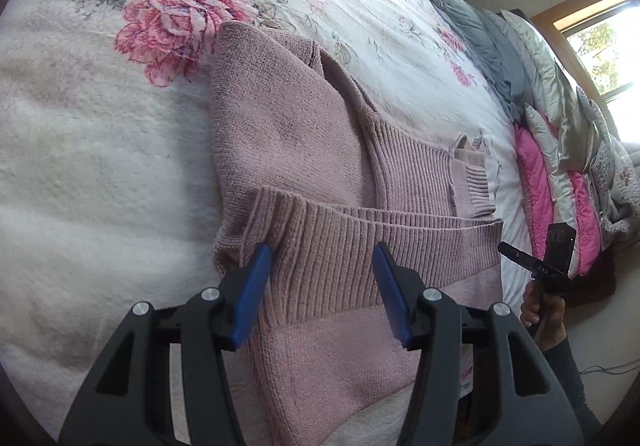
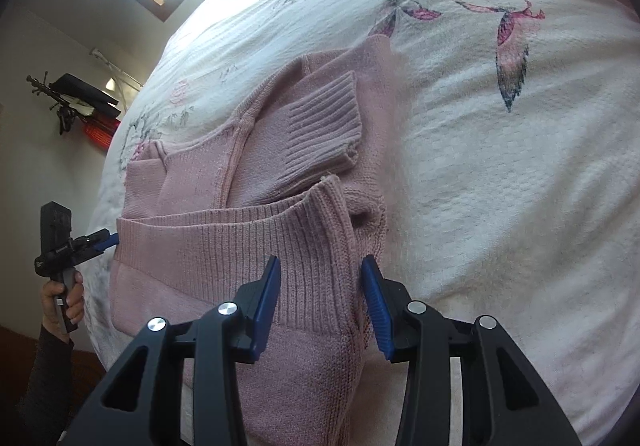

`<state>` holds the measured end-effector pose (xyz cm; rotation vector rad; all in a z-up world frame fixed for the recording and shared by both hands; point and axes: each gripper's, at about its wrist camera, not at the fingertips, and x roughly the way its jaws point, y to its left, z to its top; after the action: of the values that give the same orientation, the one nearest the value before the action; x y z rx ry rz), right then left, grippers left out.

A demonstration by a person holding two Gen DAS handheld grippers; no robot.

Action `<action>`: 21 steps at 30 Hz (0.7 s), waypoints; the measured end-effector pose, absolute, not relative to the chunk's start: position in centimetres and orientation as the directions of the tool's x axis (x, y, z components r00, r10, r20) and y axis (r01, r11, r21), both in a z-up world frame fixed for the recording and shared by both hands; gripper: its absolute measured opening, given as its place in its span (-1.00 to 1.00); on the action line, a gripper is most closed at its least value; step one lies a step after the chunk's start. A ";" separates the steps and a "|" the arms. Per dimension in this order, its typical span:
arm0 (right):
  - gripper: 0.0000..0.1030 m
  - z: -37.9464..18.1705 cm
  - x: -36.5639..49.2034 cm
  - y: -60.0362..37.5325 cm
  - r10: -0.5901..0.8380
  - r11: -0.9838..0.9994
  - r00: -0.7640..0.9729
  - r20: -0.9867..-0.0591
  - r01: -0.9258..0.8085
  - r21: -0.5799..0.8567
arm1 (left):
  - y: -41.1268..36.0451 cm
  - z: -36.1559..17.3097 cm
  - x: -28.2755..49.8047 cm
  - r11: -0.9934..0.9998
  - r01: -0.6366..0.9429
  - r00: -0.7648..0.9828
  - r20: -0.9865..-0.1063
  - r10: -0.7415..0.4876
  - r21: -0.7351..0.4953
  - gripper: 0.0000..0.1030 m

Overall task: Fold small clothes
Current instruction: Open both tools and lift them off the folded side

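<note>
On a floral bedspread (image 1: 100,173), the pink knit sweater (image 1: 288,133) lies partly folded, its ribbed hem (image 1: 360,246) running crosswise between both grippers. The left gripper (image 1: 322,266) and right gripper (image 2: 320,282) each straddle one hem end, blue pads spread, gripping nothing.

Bed (image 1: 60,173): white cover printed with pink roses and grey leaves. Bedding pile (image 1: 560,149) along the bed's far edge: grey, silver and bright pink quilted pieces. Window (image 1: 608,49): wood-framed, daylight strong, foliage outside. Walls (image 2: 48,45): plain, pale. Wall rack (image 2: 76,101): dark items hung, something red beneath. Cable (image 1: 608,368) low by the wall.
</note>
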<state>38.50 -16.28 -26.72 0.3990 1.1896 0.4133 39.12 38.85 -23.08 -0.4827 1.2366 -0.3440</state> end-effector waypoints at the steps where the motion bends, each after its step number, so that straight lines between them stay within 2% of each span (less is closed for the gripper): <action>1: -0.17 -26.6 38.4 -16.3 0.510 0.857 0.317 -0.800 -0.103 0.506 | 39.0 -22.8 39.0 0.849 -0.013 0.312 -0.809 -0.498 -0.528 0.04; 12: -0.17 -26.2 38.4 -16.1 0.519 0.852 0.319 -0.793 -0.119 0.510 | 38.7 -21.8 38.9 0.870 -0.005 0.351 -0.815 -0.460 -0.493 0.09; 14: -0.17 -26.1 38.3 -16.0 0.519 0.852 0.317 -0.794 -0.124 0.508 | 38.9 -21.5 38.6 0.872 -0.006 0.361 -0.814 -0.455 -0.490 0.20; 17: -0.17 -26.2 38.3 -16.0 0.517 0.854 0.317 -0.795 -0.131 0.503 | 38.6 -22.0 38.0 0.887 0.006 0.334 -0.835 -0.437 -0.461 0.20; 19: -0.17 -26.4 38.4 -15.9 0.516 0.855 0.312 -0.798 -0.133 0.501 | 38.6 -22.6 37.5 0.879 0.005 0.321 -0.832 -0.453 -0.476 0.17; 21: -0.17 -26.5 38.4 -15.5 0.507 0.861 0.310 -0.804 -0.143 0.488 | 38.2 -22.9 36.9 0.881 0.013 0.311 -0.836 -0.453 -0.473 -0.04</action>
<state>38.38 -15.48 -26.50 0.3559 1.1842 0.4408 36.93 38.25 -22.92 -0.4180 1.2250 -0.3197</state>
